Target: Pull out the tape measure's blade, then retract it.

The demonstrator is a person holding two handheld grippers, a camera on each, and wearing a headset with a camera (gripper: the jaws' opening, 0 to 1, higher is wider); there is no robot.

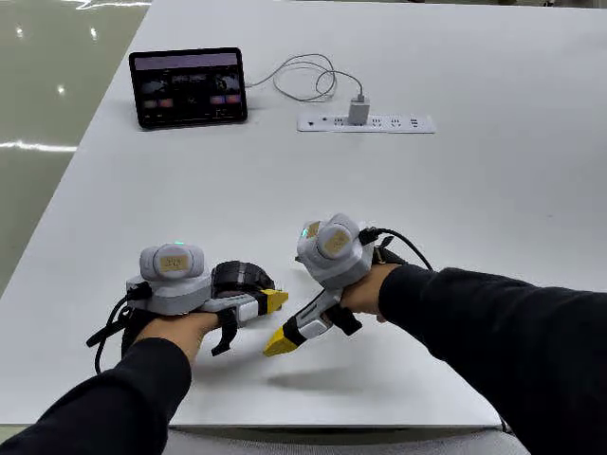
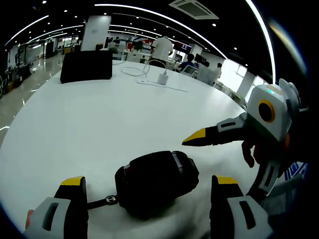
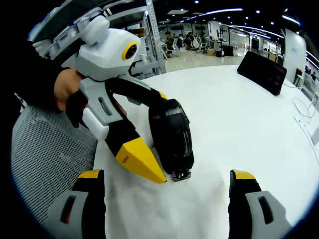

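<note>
Head view: tablet (image 1: 188,86), power strip (image 1: 408,123) beyond tape measure (image 1: 241,277).

I read the tape measure (image 2: 157,181) as matt black rubbery plastic with a shiny metal hook (image 3: 180,175). Left gripper (image 1: 248,320) and right gripper (image 1: 313,332) are smooth grey-white plastic, tips matt yellow. Table (image 1: 398,190) smooth matt white; far-left tablet (image 1: 188,87) and floor (image 1: 38,104) glossy; sleeve (image 1: 493,322) dark cloth

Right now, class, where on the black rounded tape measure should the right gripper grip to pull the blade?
Probably the small metal end hook jutting from the black tape measure at table level. It faces the open right gripper, so come in low along the white table.
</note>
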